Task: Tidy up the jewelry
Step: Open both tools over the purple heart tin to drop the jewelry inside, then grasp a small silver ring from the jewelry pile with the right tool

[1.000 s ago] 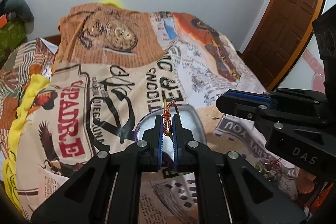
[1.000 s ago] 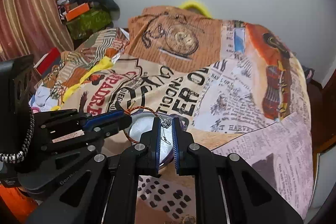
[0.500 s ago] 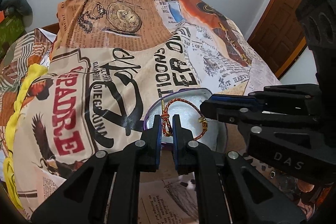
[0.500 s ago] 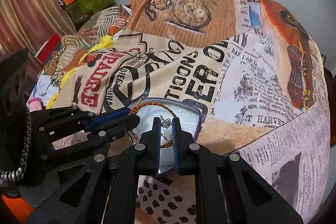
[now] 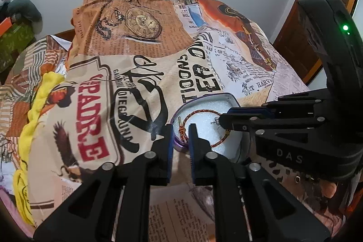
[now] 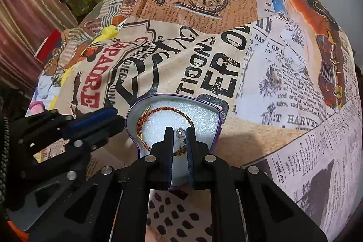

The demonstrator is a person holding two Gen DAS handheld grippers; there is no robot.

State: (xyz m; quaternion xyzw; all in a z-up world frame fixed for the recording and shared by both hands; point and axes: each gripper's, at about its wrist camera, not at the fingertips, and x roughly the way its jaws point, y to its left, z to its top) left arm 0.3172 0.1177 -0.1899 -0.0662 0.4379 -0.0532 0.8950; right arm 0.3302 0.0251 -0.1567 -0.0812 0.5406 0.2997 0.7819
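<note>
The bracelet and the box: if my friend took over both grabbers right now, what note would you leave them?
Left gripper: jaws opening, letting go of the red-and-gold cord bracelet, whose knot sits between them.
Right gripper: shut on a small silver earring, tips down over the foam.
Purple-rimmed tin: open on the printed bedspread, bracelet lying inside on the white foam.
Done: bracelet is in.
Left: probably set the earring on the foam and release. More small rings lie by the right hand.

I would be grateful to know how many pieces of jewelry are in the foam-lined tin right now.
2: a braided red-gold bracelet looped on the foam, and a small silver piece pinched by the right gripper. Others may be hidden behind the grippers.
</note>
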